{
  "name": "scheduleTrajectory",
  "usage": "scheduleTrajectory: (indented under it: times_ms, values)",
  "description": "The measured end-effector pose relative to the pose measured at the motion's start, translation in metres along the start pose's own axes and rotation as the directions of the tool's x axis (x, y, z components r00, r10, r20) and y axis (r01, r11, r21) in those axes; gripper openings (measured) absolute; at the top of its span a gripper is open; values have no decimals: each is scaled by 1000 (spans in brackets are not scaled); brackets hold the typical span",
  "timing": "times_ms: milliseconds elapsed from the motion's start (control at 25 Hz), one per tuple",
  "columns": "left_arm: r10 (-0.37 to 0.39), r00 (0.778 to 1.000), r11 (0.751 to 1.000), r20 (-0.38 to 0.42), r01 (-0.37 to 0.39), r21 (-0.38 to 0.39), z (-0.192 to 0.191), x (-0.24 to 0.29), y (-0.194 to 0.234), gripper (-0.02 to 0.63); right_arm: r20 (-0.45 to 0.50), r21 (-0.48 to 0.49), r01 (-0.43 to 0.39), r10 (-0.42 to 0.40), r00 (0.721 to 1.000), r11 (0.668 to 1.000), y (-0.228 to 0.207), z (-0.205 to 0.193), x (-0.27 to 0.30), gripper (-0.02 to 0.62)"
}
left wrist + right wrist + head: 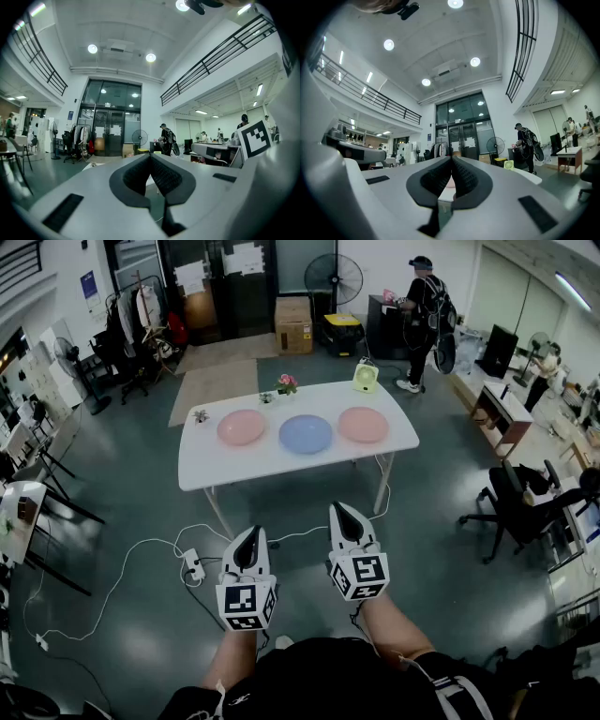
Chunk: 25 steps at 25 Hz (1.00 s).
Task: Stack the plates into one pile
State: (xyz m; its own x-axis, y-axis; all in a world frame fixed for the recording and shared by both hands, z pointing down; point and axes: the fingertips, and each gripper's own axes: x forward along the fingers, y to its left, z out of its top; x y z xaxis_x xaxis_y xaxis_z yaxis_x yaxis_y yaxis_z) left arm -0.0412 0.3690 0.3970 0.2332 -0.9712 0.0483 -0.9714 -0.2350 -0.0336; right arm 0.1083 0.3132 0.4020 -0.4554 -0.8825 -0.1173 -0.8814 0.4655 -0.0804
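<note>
Three plates lie in a row on the white table (216,465) ahead of me: a pink plate (241,427) at left, a blue plate (306,434) in the middle and a second pink plate (363,425) at right. My left gripper (250,535) and right gripper (340,510) hang side by side over the floor, well short of the table. Both point level toward it. Each has its jaws pressed together with nothing between them, as the left gripper (150,154) and right gripper (452,158) views show.
A small flower pot (287,383) and a pale green fan (365,377) stand at the table's far edge. A power strip (194,566) and white cables lie on the floor by the table leg. A person (425,320) stands at the back; an office chair (516,507) is at right.
</note>
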Motion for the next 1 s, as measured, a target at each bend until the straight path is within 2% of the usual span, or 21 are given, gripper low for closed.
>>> scheduleTrajectory:
  times_ms: [480,720,1000]
  values:
    - [-7,1000,1000,-2,7,-8,-1,-12,0,13,3,27,-8,8,1000,1000,15,-1,-11,14]
    - [-28,1000,999,2,28,-19,-6,-12,28,12,-9,16,-6,6,1000,1000,43,-11,4,14]
    - [-81,997,996,14,81,-31,-16,-9,77,12,-14,-6,39,-39,999,999,80,-25,31,14]
